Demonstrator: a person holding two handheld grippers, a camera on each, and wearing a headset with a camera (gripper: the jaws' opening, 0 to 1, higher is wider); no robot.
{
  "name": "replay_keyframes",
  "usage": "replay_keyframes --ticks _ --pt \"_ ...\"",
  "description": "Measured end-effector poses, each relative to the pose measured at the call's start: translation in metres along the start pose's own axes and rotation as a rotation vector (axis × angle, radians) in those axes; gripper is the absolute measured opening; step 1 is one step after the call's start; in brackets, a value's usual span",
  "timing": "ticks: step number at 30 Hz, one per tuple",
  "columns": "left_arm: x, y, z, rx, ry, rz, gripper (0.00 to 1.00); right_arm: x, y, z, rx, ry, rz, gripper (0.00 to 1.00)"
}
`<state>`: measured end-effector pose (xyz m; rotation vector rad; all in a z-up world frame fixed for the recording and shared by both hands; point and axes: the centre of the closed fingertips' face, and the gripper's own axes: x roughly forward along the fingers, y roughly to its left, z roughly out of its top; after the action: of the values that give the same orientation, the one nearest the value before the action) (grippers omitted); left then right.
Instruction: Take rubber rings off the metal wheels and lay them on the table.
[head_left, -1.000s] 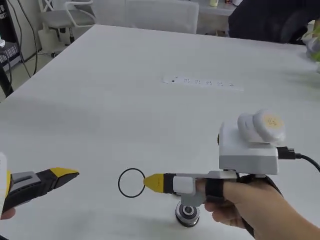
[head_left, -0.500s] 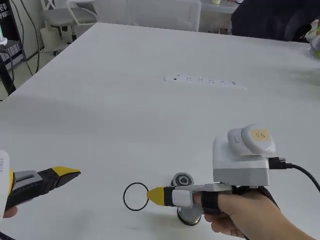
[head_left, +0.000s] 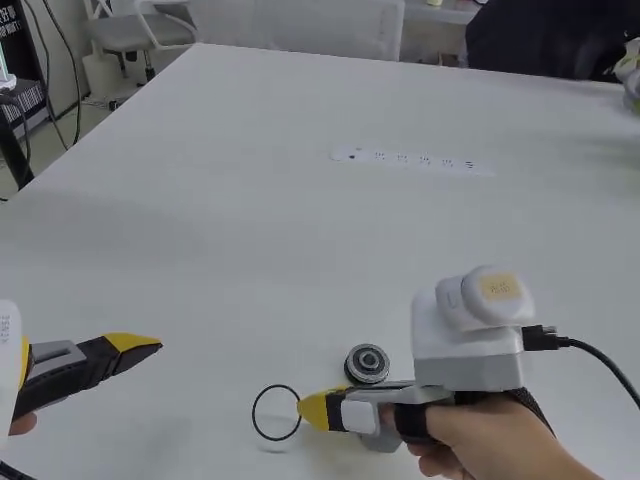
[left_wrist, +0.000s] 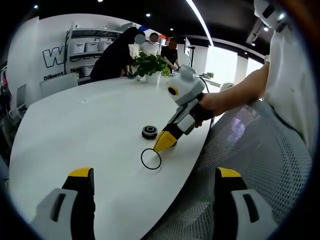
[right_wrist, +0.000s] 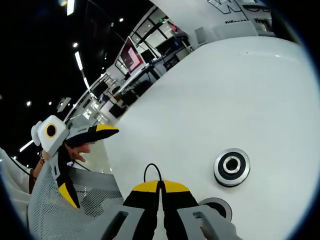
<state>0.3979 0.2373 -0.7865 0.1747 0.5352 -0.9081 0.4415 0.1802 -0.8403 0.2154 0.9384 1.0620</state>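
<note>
Right gripper (head_left: 312, 410) pinches a rubber ring (head_left: 253, 413) lying flat on the worktop (head_left: 300, 230), a metal wheel (head_left: 367, 363) face-up just beside; left gripper (left_wrist: 152, 175) gapes wide.

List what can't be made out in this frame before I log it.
Head view: ring partly inside the shut jaws; resting or lifted, unclear.
Right gripper view: second wheel mostly behind the right gripper; whether it carries another ring, unclear.
Head view: left gripper cut off by the left edge.
Head view: power strip blurred, sockets unreadable.
</note>
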Motion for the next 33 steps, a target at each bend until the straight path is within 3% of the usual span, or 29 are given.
replay_keyframes --ticks 10,33 --pt "0.000 0.000 0.000 -0.007 -0.002 -0.001 0.99 0.003 -0.006 -0.004 -0.051 0.020 -0.045 0.00" --pt "0.001 0.001 -0.001 -0.011 0.000 -0.003 0.99 0.012 -0.006 -0.015 -0.176 0.075 -0.077 0.00"
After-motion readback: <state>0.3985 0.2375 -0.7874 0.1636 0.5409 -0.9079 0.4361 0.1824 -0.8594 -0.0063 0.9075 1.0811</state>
